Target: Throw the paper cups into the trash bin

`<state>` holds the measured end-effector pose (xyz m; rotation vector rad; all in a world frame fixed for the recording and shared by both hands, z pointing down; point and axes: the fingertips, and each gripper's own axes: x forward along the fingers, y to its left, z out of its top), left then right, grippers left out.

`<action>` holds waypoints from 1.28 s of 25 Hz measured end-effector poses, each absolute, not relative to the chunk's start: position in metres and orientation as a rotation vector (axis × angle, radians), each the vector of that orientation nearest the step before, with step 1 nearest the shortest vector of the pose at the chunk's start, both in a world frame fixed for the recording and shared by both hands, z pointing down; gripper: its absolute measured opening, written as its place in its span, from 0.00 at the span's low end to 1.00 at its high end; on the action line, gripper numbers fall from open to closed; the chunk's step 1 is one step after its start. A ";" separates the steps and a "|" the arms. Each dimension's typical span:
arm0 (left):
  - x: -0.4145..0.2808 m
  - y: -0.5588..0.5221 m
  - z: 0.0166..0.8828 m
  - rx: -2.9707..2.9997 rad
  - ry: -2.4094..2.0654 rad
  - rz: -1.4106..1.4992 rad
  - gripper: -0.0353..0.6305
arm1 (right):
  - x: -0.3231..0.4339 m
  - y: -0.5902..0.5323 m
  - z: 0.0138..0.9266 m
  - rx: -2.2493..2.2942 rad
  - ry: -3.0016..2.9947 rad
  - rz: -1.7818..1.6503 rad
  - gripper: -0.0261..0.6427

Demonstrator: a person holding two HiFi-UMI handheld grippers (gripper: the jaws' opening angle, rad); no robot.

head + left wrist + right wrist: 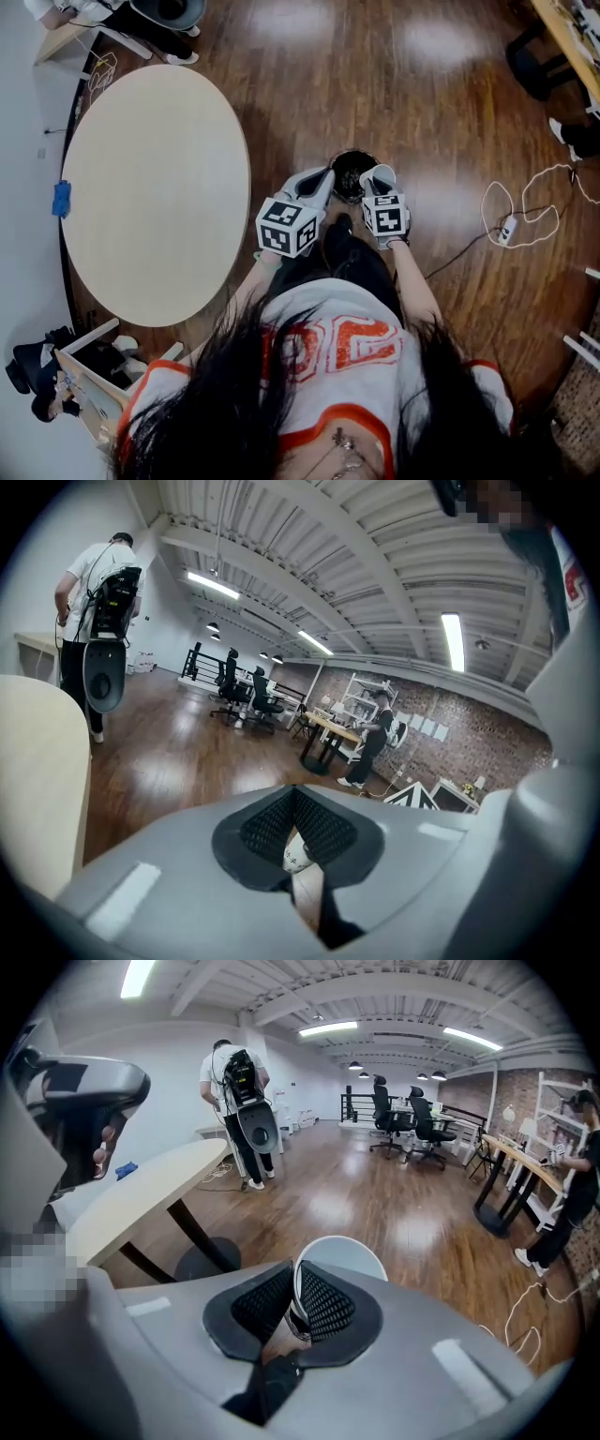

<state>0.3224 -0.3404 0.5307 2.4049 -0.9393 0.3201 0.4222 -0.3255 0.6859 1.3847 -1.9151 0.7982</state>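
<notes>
Right gripper point(372, 185) point(294, 1283): clenched on the wall of the white paper cup, one ribbed pad inside the rim and one outside; tilted down toward the floor
White paper cup point(382, 174) point(342, 1255): pinched at its rim by the right jaws, mouth open and round beyond the pads; in the head view at the right edge of the trash bin, overlapping its rim
Left gripper point(325, 176) point(295, 808): jaws drawn close together, apparently gripping a thin pale piece; tip at the left edge of the bin in the head view
Second cup point(297, 855): only a pale sliver of wall with dark print, seen in the slim gap between the left pads; rest hidden under the gripper body, and not visible in the head view
Trash bin point(352, 153): small, round and dark, on the wooden floor point(422, 94) straight ahead of the person, between the two gripper tips
Marker cubes: one on each gripper, left point(286, 227) and right point(386, 216), side by side just above the person's lap
Round table point(155, 187) point(159, 1190): pale top, to the left of the bin and apart from it; a small blue thing point(61, 199) at its far left edge
White cable point(525, 211): looped on the floor well to the right of the bin
</notes>
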 end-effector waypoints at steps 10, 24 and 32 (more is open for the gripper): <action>0.336 -0.353 0.564 2.316 -0.946 0.382 0.05 | 0.438 -0.332 0.780 1.241 -1.822 0.898 0.08; 0.350 -0.387 0.605 2.333 -0.918 0.322 0.05 | 0.446 -0.361 0.904 1.180 -1.698 0.967 0.09; 0.349 -0.385 0.627 2.301 -0.927 0.364 0.05 | 0.432 -0.342 0.931 1.066 -1.661 1.150 0.21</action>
